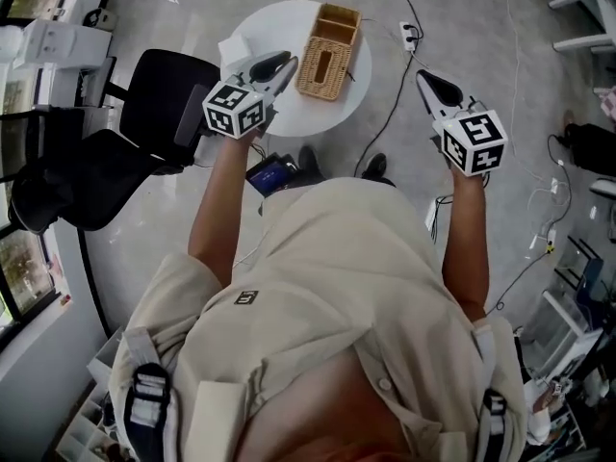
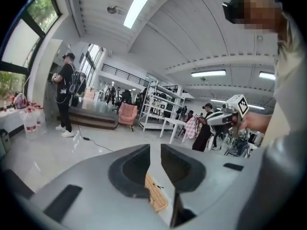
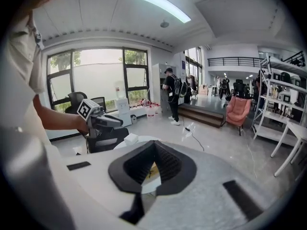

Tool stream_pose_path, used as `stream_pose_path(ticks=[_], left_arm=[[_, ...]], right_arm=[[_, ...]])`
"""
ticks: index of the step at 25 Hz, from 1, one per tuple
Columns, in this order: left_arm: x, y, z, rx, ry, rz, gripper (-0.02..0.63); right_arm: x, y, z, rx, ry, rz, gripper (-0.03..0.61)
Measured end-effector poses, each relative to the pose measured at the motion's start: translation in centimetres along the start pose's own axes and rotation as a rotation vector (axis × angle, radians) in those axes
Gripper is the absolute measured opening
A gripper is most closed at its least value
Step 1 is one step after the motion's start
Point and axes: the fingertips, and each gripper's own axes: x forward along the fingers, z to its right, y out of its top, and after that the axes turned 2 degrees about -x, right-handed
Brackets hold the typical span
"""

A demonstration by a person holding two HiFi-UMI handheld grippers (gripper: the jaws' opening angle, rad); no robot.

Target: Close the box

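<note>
A woven wicker box (image 1: pixel 325 54) stands on a round white table (image 1: pixel 289 114); its top has an oval slot, and its far end looks like an open compartment. My left gripper (image 1: pixel 287 64) hovers over the table just left of the box, its jaws a narrow gap apart with nothing between them. Through that gap in the left gripper view (image 2: pixel 155 150) a strip of the wicker box (image 2: pixel 156 195) shows below. My right gripper (image 1: pixel 422 73) hangs over the floor to the right of the table, jaws closed and empty. In the right gripper view (image 3: pixel 154 145) its tips meet.
A small white packet (image 1: pixel 236 46) lies on the table's left side. A black office chair (image 1: pixel 164 94) stands left of the table. Cables and a power strip (image 1: pixel 410 35) lie on the floor at right. A person (image 2: pixel 64 95) stands far off.
</note>
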Motion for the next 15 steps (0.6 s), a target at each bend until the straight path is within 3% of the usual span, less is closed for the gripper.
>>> stream_pose_path(ticks=[9, 15], left_arm=[[-7.9, 10.6, -1.4, 0.176, 0.146, 0.220, 0.064], [-10.6, 15.5, 0.9, 0.287, 0.149, 0.296, 0.063]], right_arm=[[-1.7, 8.4, -3.8, -0.156, 0.071, 0.187, -0.009], [-2.2, 11.0, -4.7, -0.173, 0.092, 0.212, -0.009]])
